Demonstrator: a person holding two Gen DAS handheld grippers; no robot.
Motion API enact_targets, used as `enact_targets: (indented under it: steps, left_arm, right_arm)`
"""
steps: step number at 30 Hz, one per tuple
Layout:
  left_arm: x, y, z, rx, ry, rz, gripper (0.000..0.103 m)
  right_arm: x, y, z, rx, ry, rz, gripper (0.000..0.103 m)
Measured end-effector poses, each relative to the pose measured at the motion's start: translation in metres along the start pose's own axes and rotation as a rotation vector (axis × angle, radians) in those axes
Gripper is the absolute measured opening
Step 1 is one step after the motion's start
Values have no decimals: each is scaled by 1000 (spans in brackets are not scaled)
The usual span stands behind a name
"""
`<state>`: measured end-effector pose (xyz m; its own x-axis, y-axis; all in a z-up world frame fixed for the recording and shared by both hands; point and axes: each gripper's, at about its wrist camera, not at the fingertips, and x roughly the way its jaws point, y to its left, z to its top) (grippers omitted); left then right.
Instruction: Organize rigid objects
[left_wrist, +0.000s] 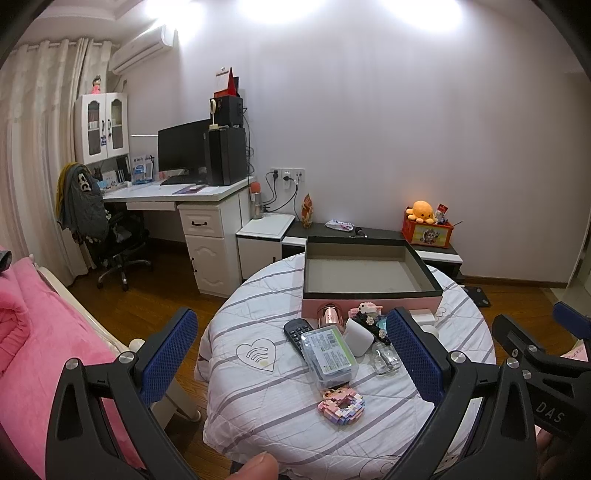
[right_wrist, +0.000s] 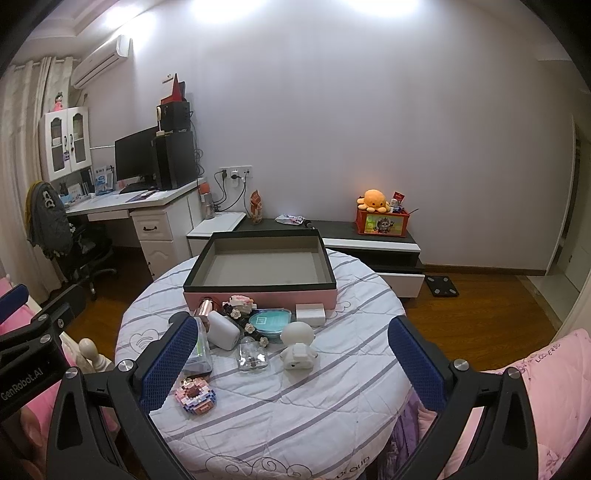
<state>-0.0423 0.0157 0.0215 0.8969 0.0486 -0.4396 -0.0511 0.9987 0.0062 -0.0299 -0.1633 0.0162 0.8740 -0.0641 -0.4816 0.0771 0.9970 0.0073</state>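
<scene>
An empty pink box with a black rim (left_wrist: 369, 295) (right_wrist: 258, 293) stands at the back of a round cloth-covered table (left_wrist: 258, 417) (right_wrist: 295, 413). In front of it lie a black remote (left_wrist: 295, 332), a clear plastic case (left_wrist: 328, 352), a white rounded box (right_wrist: 222, 334), a small glass bottle (right_wrist: 252, 356), a white robot figure (right_wrist: 298, 345), a teal heart tin (right_wrist: 269, 321), a white block (right_wrist: 310, 314) and a pink brick donut (left_wrist: 341, 404) (right_wrist: 195, 397). My left gripper (left_wrist: 295, 365) and right gripper (right_wrist: 295, 365) both hover open above the table's near side, holding nothing.
A pink bed (left_wrist: 33, 350) lies to the left, pink bedding (right_wrist: 535, 391) to the right. Behind the table stand a low cabinet (right_wrist: 369, 243) with an orange toy box (right_wrist: 382, 221) and a white desk (left_wrist: 199, 218) with a monitor and office chair (left_wrist: 110, 240). Wood floor surrounds the table.
</scene>
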Motion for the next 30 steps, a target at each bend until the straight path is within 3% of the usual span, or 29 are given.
enact_targets:
  steps: [12, 30]
  left_arm:
    - [17, 3, -5, -12, 28, 6, 103]
    - [84, 8, -23, -41, 134, -19, 103]
  right_arm:
    - [10, 2, 1, -7, 21, 13, 103]
    - [87, -8, -13, -11, 169, 19, 103]
